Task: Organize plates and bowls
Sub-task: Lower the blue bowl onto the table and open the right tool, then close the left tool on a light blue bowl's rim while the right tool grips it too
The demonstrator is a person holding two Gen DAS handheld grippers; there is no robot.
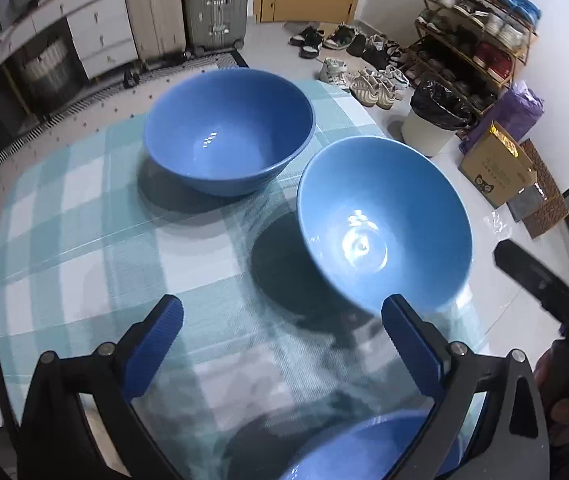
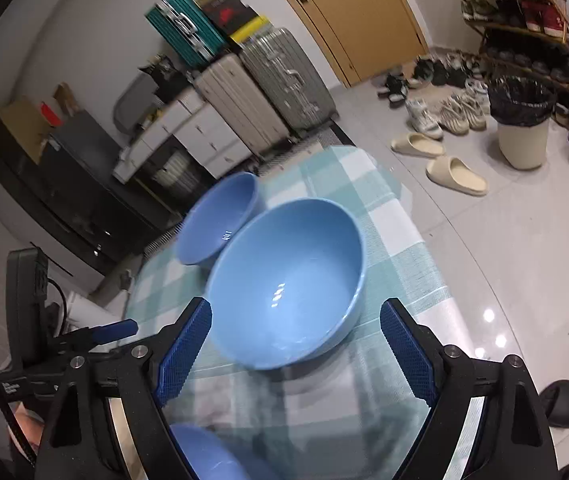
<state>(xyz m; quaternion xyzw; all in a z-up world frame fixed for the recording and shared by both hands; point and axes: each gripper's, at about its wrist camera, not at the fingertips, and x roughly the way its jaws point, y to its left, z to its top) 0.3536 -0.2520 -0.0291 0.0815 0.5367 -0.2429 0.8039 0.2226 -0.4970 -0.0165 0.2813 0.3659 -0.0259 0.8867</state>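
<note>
table point(image 1: 64, 240) w/ teal-white check cloth | three blue bowls on it: far bowl point(image 1: 228, 132) upright; near-right bowl point(image 1: 384, 224) just beside it, apart; third bowl point(image 1: 364, 448) at bottom edge, partly cut off | left gripper point(image 1: 282, 320) fingers spread, holding nothing | right gripper point(image 2: 296, 322) fingers spread, near-right bowl's near rim between them; contact unclear

Overhead light, soft blur (fisheye-warped edges)

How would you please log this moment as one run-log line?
left gripper: open, empty | right gripper: open, empty | three blue bowls on checked tablecloth: far bowl, middle bowl, near bowl | none stacked
</note>
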